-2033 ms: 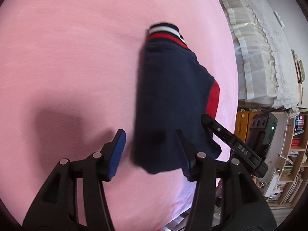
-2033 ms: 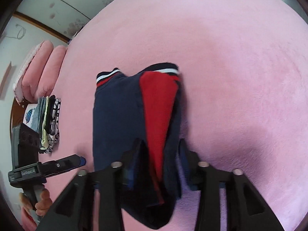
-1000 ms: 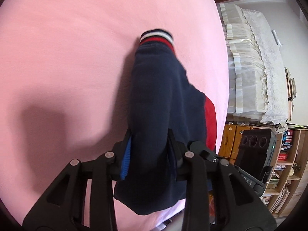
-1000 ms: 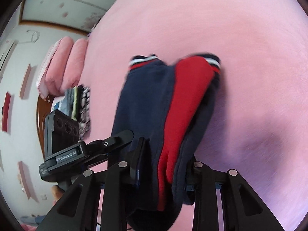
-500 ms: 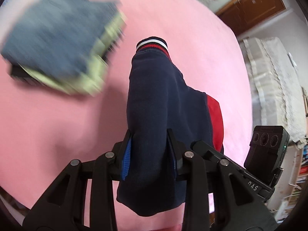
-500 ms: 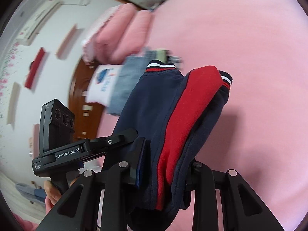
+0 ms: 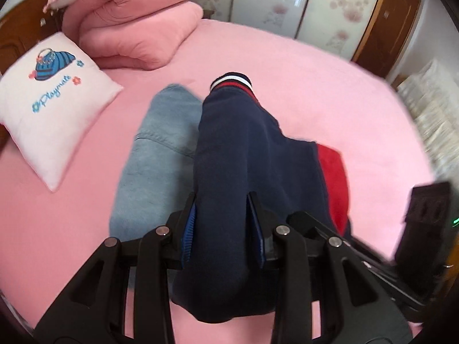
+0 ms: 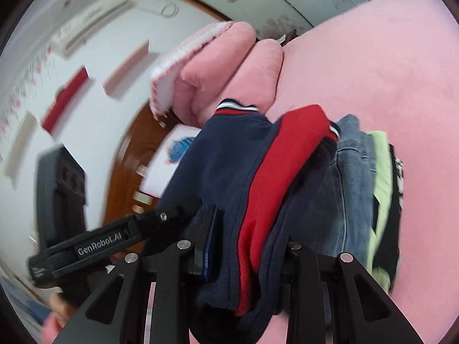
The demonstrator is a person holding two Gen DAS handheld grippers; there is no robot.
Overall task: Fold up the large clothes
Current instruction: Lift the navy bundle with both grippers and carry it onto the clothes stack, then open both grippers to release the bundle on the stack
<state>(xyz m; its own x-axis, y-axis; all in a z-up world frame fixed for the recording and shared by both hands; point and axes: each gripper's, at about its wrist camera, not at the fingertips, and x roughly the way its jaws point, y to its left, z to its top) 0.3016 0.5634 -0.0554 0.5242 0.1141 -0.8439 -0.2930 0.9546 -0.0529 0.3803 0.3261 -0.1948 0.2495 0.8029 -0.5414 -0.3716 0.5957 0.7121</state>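
Note:
A folded navy garment (image 7: pixel 241 154) with a red panel (image 7: pixel 332 177) and striped cuffs is held off the pink bed (image 7: pixel 330 80) by both grippers. My left gripper (image 7: pixel 222 223) is shut on its near navy edge. My right gripper (image 8: pixel 246 246) is shut on the same garment (image 8: pixel 229 166) at its red panel (image 8: pixel 275 177). The garment hangs over a stack of folded clothes (image 7: pixel 155 154), with denim on top. In the right wrist view the stack (image 8: pixel 361 189) shows denim, pale green and black-and-white layers.
A white printed pillow (image 7: pixel 48 103) lies at the left. Folded pink bedding (image 7: pixel 134 20) sits at the bed's head. Wardrobe doors (image 7: pixel 287 3) stand behind. A wooden headboard (image 8: pixel 129 166) is at the left in the right wrist view.
Both grippers have carried the folded garment off the bare bed toward the head of the bed, and it now hangs over the stack of folded clothes. The left gripper shut on it two seconds ago.

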